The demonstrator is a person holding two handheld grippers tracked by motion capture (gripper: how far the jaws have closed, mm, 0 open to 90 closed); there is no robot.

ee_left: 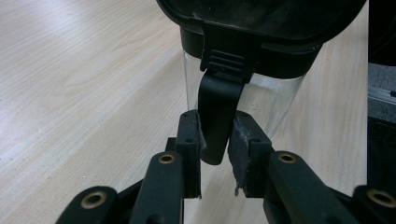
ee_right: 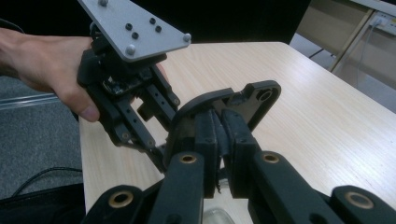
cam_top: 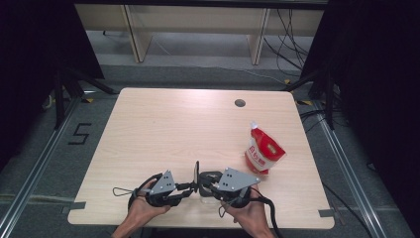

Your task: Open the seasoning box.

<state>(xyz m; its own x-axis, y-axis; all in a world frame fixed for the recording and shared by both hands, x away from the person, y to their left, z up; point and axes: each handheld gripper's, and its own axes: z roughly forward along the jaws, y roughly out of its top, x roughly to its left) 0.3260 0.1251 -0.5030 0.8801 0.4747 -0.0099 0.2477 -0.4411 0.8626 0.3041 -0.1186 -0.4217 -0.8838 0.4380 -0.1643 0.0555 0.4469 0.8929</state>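
A clear container point(cam_top: 207, 199) with a black lid point(cam_top: 210, 176) stands near the table's front edge. My left gripper point(cam_top: 190, 187) comes at it from the left. In the left gripper view that gripper point(ee_left: 215, 140) is shut on a black latch tab point(ee_left: 217, 107) hanging from the lid point(ee_left: 261, 28) over the clear wall point(ee_left: 275, 100). My right gripper point(cam_top: 208, 187) meets the container from the right. In the right gripper view it point(ee_right: 220, 133) is shut on the edge of the black lid point(ee_right: 254, 95), with the left gripper point(ee_right: 140, 133) just beyond.
A red and white pouch point(cam_top: 263, 151) stands to the right of the container. The wooden table point(cam_top: 173, 124) has a round cable hole point(cam_top: 240, 103) at the back. Dark stands and cables flank the table on the floor.
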